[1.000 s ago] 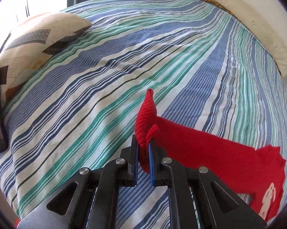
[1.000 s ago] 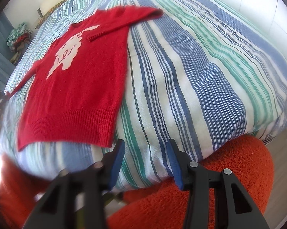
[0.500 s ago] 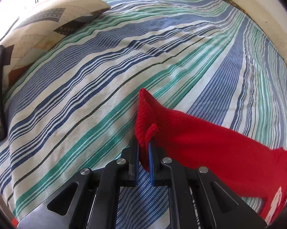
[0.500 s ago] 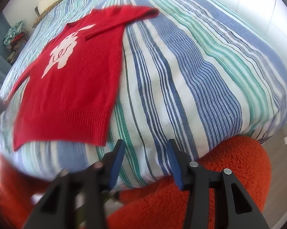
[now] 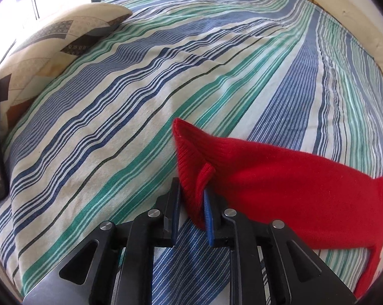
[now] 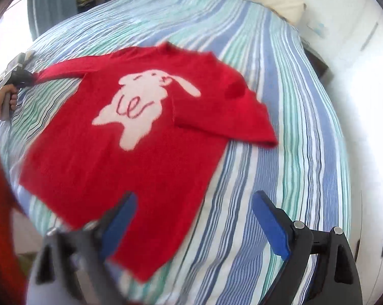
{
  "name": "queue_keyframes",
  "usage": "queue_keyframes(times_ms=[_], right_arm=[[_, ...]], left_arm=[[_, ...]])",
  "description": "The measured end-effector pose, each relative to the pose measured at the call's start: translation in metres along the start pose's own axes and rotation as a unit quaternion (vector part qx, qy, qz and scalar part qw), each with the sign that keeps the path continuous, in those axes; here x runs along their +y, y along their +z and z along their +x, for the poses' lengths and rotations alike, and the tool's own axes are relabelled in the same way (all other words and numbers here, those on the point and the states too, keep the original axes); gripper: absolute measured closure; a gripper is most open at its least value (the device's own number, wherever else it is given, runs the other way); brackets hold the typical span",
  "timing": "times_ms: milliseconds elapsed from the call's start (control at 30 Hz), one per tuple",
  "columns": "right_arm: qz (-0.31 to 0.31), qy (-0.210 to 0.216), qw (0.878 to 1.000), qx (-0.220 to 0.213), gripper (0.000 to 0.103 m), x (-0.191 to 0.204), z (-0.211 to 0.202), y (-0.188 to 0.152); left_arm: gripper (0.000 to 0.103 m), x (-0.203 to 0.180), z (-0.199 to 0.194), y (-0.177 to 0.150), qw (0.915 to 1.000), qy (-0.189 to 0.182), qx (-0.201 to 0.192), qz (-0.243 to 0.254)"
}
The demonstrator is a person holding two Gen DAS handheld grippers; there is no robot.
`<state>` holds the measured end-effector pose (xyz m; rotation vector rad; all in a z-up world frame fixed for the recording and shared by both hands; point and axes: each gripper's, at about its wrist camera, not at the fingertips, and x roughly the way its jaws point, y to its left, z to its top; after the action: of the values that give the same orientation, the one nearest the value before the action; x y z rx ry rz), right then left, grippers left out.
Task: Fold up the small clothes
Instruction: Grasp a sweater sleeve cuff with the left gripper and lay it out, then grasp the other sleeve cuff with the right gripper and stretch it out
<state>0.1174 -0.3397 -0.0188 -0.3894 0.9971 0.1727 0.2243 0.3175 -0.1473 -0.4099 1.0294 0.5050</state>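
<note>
The left gripper (image 5: pixel 191 200) is pinching the cuff of the red sweater (image 6: pixel 145 137), holding its sleeve (image 5: pixel 280 178) stretched out. The sweater is lying flat on the striped bed (image 6: pixel 280 89). The right gripper (image 6: pixel 194 216) is hovering wide apart above its hem, holding nothing.

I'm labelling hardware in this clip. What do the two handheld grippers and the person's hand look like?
Both grippers, left and right, have black angular finger arms with triangular cut-outs and round silver bolt heads, plus flat blue pads on the inner faces. Seen from the right wrist view, the left gripper has a pale grey handle, gripped by a bare hand; no sleeve shows.
</note>
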Motion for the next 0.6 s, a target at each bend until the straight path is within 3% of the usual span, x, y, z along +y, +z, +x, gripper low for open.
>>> queue_keyframes(times_ms=[33, 67, 133, 200, 333, 367, 400, 433, 500, 600], right_arm=[[-0.016, 0.009, 1.000, -0.003, 0.013, 0.003, 0.014, 0.017], [-0.029, 0.017, 0.999, -0.003, 0.014, 0.007, 0.030, 0.031], [-0.049, 0.022, 0.999, -0.002, 0.016, 0.018, 0.063, 0.055], [-0.053, 0.027, 0.998, 0.004, 0.023, 0.028, 0.096, 0.073], [-0.035, 0.015, 0.999, 0.002, 0.026, 0.038, 0.145, 0.086], [-0.026, 0.006, 1.000, 0.011, 0.050, 0.035, 0.156, 0.085], [-0.006, 0.008, 1.000, 0.019, 0.067, 0.028, 0.163, 0.082], [0.020, 0.007, 1.000, 0.016, 0.095, 0.016, 0.162, 0.080], [0.085, 0.015, 0.996, -0.019, 0.098, -0.017, 0.141, 0.072], [0.180, -0.010, 0.981, -0.069, 0.099, -0.095, 0.093, 0.048]], left_arm=[[0.064, 0.001, -0.003, -0.001, 1.0000, 0.003, 0.001, 0.001], [0.039, 0.003, -0.006, -0.003, 1.0000, 0.008, 0.004, 0.001], [0.008, 0.008, -0.010, -0.008, 0.9995, 0.028, 0.015, 0.001], [0.007, 0.017, -0.018, -0.018, 0.9991, 0.036, 0.019, -0.010], [0.008, 0.030, -0.048, -0.042, 0.9996, 0.004, 0.014, -0.023], [0.008, 0.034, -0.057, -0.050, 0.9995, -0.009, 0.011, -0.027], [0.008, 0.038, -0.067, -0.057, 0.9992, -0.024, 0.009, -0.032], [0.008, 0.042, -0.076, -0.064, 0.9985, -0.039, 0.007, -0.036], [0.008, 0.051, -0.094, -0.078, 0.9971, -0.064, 0.006, -0.042], [0.008, 0.061, -0.117, -0.095, 0.9956, -0.081, -0.001, -0.047]])
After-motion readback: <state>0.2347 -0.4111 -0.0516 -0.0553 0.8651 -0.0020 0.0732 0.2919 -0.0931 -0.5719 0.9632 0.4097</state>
